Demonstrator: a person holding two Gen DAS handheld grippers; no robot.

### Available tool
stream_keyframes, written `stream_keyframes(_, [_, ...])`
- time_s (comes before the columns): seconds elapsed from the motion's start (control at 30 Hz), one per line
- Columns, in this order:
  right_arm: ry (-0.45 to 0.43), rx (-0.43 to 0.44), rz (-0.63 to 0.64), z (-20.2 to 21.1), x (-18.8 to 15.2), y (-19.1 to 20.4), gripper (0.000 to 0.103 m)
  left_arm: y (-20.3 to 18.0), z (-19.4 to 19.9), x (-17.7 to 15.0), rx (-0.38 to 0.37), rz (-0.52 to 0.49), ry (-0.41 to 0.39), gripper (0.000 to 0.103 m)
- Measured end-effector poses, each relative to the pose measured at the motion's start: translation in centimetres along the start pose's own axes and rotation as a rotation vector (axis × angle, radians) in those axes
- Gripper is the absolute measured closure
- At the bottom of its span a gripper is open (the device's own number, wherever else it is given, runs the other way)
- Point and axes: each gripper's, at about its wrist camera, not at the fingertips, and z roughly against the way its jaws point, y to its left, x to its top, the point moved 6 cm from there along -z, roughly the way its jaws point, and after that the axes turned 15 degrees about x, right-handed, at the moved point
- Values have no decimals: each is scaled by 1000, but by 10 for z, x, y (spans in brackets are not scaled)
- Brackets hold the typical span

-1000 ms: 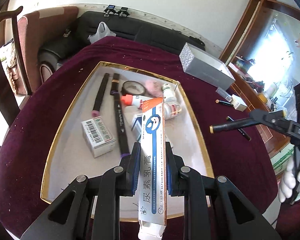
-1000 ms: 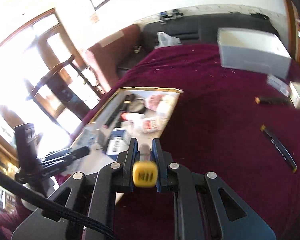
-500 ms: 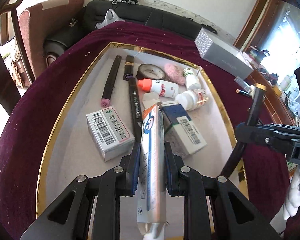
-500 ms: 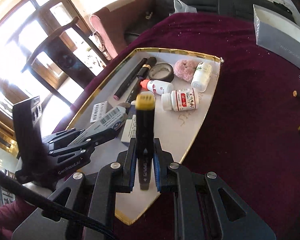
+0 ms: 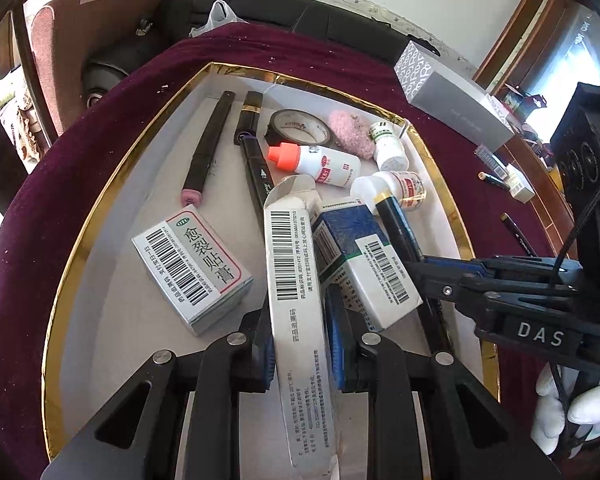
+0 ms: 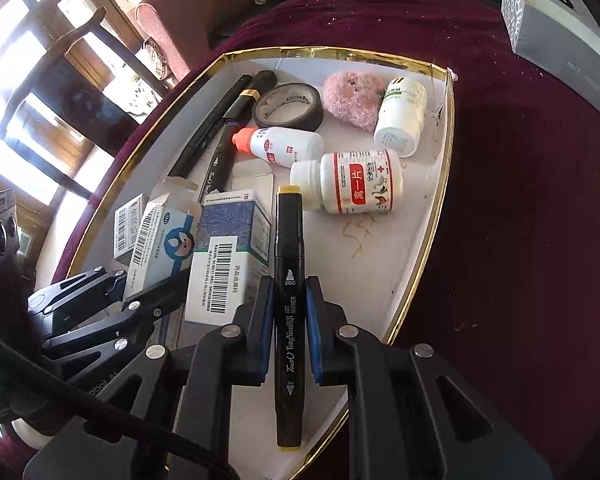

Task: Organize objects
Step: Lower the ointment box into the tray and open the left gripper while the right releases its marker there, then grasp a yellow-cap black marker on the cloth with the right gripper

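A gold-rimmed white tray (image 5: 80, 248) (image 6: 440, 208) lies on the maroon cloth. My left gripper (image 5: 300, 320) is shut on a long white ointment box (image 5: 296, 280), which slants down into the tray between a grey barcode box (image 5: 192, 264) and a blue-and-white box (image 5: 364, 256). My right gripper (image 6: 290, 292) is shut on a black marker with yellow ends (image 6: 288, 240), low over the tray's right part, its tip near a white pill bottle (image 6: 352, 184). Each gripper also shows in the other's view: the right gripper (image 5: 500, 292) and the left gripper (image 6: 112, 300).
The tray also holds two black markers (image 5: 208, 148), a tape roll (image 5: 296, 126), a pink puff (image 5: 350, 132), an orange-capped bottle (image 5: 320, 162) and a second pill bottle (image 5: 388, 146). A long grey box (image 5: 452, 108) and loose pens (image 5: 518, 236) lie on the cloth to the right.
Both grippers have come down over the tray. The right one swung in from the right and tipped its marker downward. The ointment box sank in beside the blue-and-white box.
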Motion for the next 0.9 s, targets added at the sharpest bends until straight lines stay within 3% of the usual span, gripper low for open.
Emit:
stream_keyframes(0.07, [7, -7, 2, -1, 0, 1, 90, -1, 2, 0, -3, -6, -4, 81])
stream_keyframes(0.23, [-17, -29, 16, 4, 0, 2, 85, 9, 8, 1, -30, 41, -3, 55])
stream_keyframes(0.47, [-114, -3, 49, 36, 1, 10, 63, 26, 35, 6, -47, 96, -53, 53])
stream_keyframes(0.53, [-160, -8, 56, 48, 3, 11, 47, 29, 45, 8, -52, 107, -79, 49])
stream_keyframes(0.73, [-310, -39, 9, 111, 0, -20, 23, 18, 73, 17, -101, 124, -161, 46])
stream_keyframes(0.9, [-415, -175, -47, 176, -11, -60, 23, -11, 91, 26, -159, 110, -193, 46])
